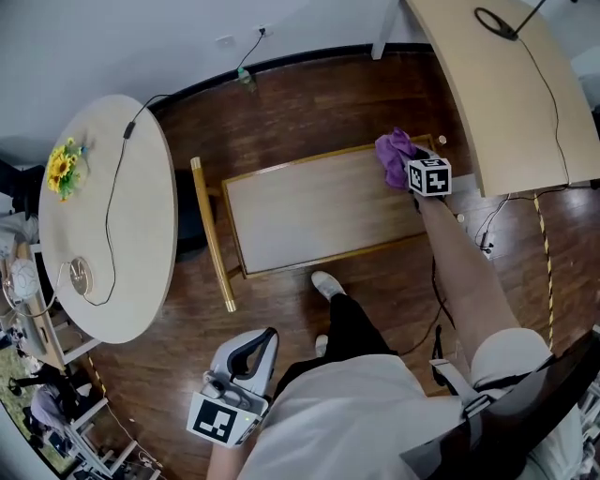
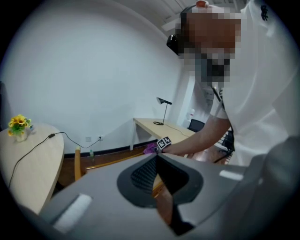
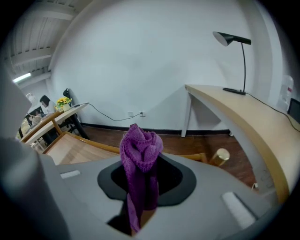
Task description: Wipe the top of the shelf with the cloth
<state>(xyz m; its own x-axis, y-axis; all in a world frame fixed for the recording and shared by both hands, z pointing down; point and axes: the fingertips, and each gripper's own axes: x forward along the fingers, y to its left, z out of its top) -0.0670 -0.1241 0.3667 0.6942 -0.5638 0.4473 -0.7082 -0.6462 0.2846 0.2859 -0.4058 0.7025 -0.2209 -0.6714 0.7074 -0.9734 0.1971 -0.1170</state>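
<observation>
The shelf top [image 1: 300, 214] is a pale wooden rectangle with a gold frame, in the middle of the head view. My right gripper [image 1: 413, 170] reaches over its far right corner, shut on a crumpled purple cloth [image 1: 395, 153]. In the right gripper view the cloth [image 3: 140, 152] stands bunched up between the jaws of the right gripper [image 3: 140, 165], with the shelf top [image 3: 70, 147] to the left below. My left gripper [image 1: 262, 343] hangs low beside the person's body, well clear of the shelf. Its jaws meet with nothing between them, seen as the left gripper [image 2: 156, 158].
A round table [image 1: 141, 187] with sunflowers [image 1: 62, 169] and a cable stands left of the shelf. A long desk [image 1: 525, 103] with a lamp base [image 1: 494, 21] runs along the right. A small bottle [image 1: 246, 79] stands by the far wall. The person's shoe [image 1: 326, 283] is just in front of the shelf.
</observation>
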